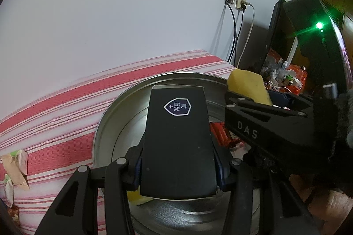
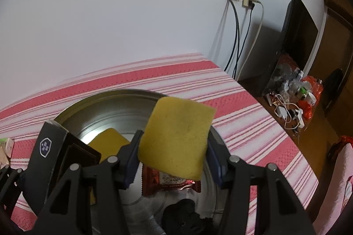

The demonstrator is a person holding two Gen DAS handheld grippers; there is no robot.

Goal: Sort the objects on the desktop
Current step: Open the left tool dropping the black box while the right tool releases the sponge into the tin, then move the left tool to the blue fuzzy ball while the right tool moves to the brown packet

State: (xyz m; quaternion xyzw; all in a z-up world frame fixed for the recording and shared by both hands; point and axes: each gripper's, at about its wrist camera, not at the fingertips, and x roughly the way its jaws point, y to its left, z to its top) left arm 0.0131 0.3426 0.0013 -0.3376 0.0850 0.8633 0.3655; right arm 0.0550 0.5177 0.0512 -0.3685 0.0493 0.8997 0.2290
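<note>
A black box (image 1: 177, 142) with a shield emblem is clamped between the fingers of the left gripper (image 1: 177, 171) and held above a round metal basin (image 1: 103, 124). A yellow sponge (image 2: 176, 138) is pinched by the right gripper (image 2: 174, 160), also held over the basin. Inside the basin a second yellow sponge (image 2: 109, 141), a red snack packet (image 2: 169, 182) and a black lump (image 2: 185, 217) are seen. The basin is set on a red-and-white striped cloth (image 2: 253, 124). Small packets (image 1: 15, 166) are seen lying on the cloth, apart from the basin.
</note>
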